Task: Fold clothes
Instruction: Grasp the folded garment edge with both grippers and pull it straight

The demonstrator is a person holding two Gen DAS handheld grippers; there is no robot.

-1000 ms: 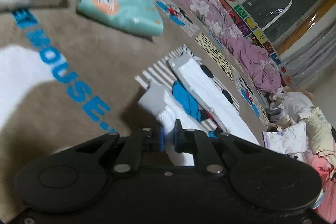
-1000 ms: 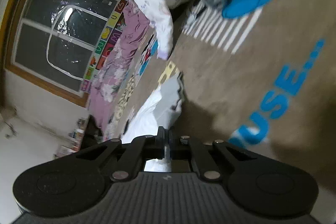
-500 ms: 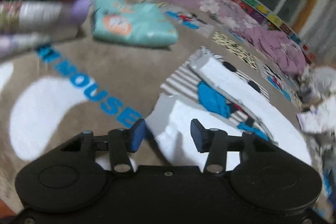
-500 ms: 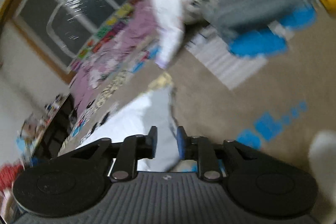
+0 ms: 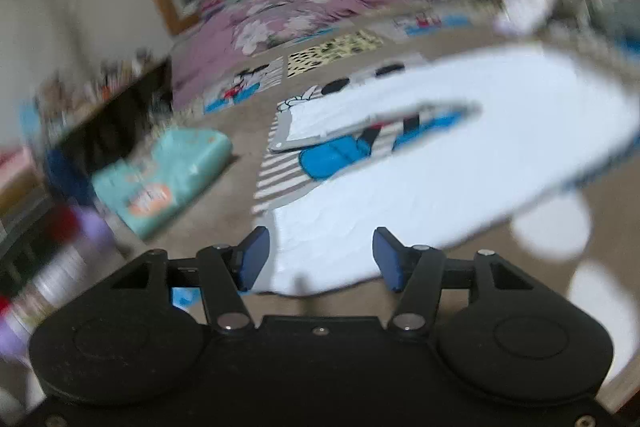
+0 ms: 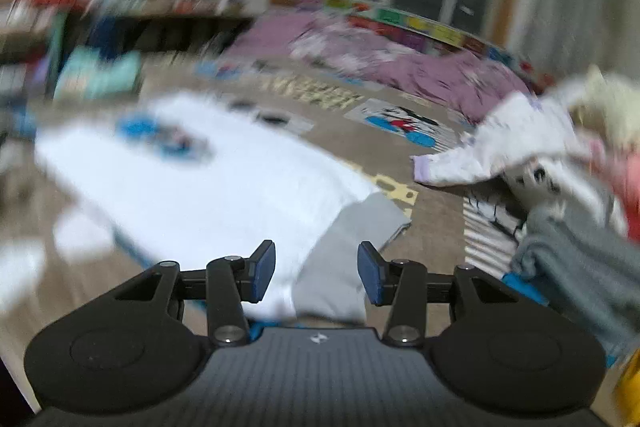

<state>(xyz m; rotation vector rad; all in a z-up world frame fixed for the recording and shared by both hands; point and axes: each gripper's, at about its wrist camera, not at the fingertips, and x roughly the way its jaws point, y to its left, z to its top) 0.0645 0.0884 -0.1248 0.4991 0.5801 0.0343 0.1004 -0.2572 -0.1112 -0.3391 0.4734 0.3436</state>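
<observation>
The left gripper (image 5: pixel 318 259) has its jaws parted and opening, nothing pressed between the pads; the near hem of the white garment (image 5: pixel 460 155) lies just beyond them on the beige carpet (image 5: pixel 224 223). The right gripper (image 6: pixel 316 273) is likewise apart and opening, with the garment's grey sleeve (image 6: pixel 340 267) lying in the gap but not pinched.

The garment looks light, limp and thin, likely to sag and slide wherever it is unsupported, so corners, hems or the sleeve cuff seem the surest places to grip.

A second ago both pairs of jaws were clamped on the fabric and the views were rolled sideways; now the cloth is released and spread flat. A folded teal garment (image 5: pixel 168 179) sits well apart, an unfolded clothes pile (image 6: pixel 560 163) to the right.
</observation>
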